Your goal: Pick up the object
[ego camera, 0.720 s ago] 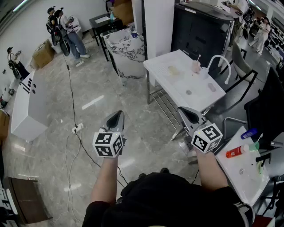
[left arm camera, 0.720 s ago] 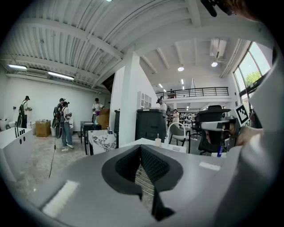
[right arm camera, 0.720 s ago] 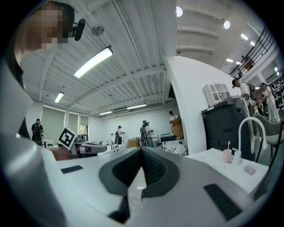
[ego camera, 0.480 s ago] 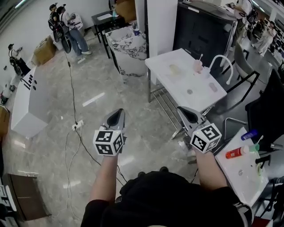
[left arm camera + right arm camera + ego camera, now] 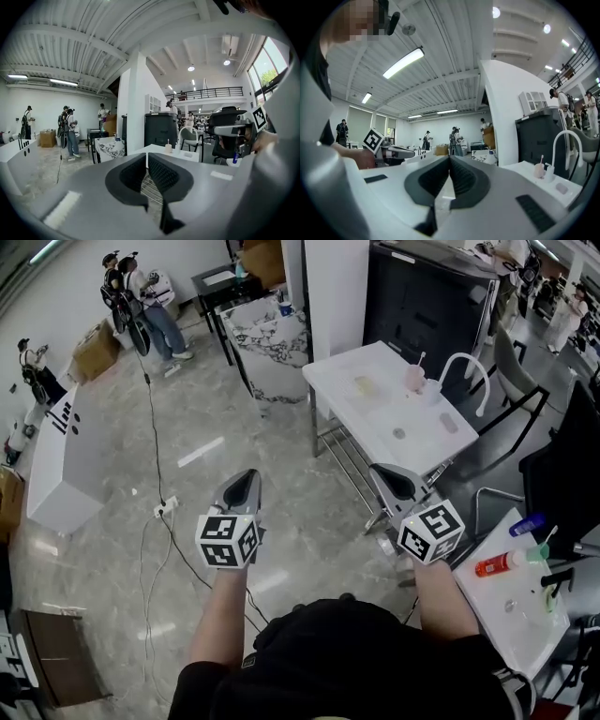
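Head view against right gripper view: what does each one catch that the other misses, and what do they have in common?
Only the head view shows the person's forearms, the floor cable and the red bottle on the small table at lower right. Only the right gripper view shows the ribbed ceiling and, close up, the right tool with its jaws together and nothing between them. Both show the white table with its curved tap and pink cup, plus the left tool.
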Available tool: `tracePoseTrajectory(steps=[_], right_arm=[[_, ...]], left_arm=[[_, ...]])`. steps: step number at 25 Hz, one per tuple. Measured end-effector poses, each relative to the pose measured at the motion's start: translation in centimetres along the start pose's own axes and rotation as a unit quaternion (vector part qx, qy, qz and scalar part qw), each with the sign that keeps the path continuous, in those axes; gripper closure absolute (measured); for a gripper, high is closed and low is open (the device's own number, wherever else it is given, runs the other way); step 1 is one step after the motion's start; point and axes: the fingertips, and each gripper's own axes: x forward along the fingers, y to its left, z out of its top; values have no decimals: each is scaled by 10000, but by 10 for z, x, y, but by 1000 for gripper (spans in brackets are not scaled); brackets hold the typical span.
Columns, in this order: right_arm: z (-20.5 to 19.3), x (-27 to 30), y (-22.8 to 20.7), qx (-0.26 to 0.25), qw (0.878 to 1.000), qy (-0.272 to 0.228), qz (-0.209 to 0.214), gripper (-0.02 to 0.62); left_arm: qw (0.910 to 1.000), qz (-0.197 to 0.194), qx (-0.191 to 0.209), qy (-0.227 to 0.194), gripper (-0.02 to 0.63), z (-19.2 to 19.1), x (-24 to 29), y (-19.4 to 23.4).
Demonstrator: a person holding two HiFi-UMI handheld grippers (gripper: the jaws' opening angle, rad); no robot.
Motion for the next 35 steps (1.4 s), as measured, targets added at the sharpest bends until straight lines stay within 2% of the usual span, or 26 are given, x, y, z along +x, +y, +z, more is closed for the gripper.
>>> tracePoseTrajectory(steps=[9,10,11,12,13,21,29,35], right_arm=[[-6,-25,-38,235,9995,-41,194,583],[-8,-29,-43,272,9994,-40,201,581],[-10,-34,-48,317,9993,-36,220,567],[-12,-38,-52,367,9990,-26,248,501],[-14,-41,-55,417,9987,-13,276,454],[-19,-59,-77,665,9974,-62,259,367],[-24,-60,-88,758,9969,-37,224,342],[-34,-48,-98,766,9969,107,167,341]], left_arm=[[9999,-33,-24,-116,592,9,17,-39],[9999,-52,-53,-136,576,10,18,-45],[9998,-85,-83,-139,522,9,20,-52],[9998,-120,-110,-126,473,8,21,-58],[9998,-146,-129,-107,452,7,23,-64],[9991,-293,-302,75,373,0,33,-94],[9981,-464,-392,114,351,-1,49,-106],[9973,-544,-471,147,351,-7,65,-94]])
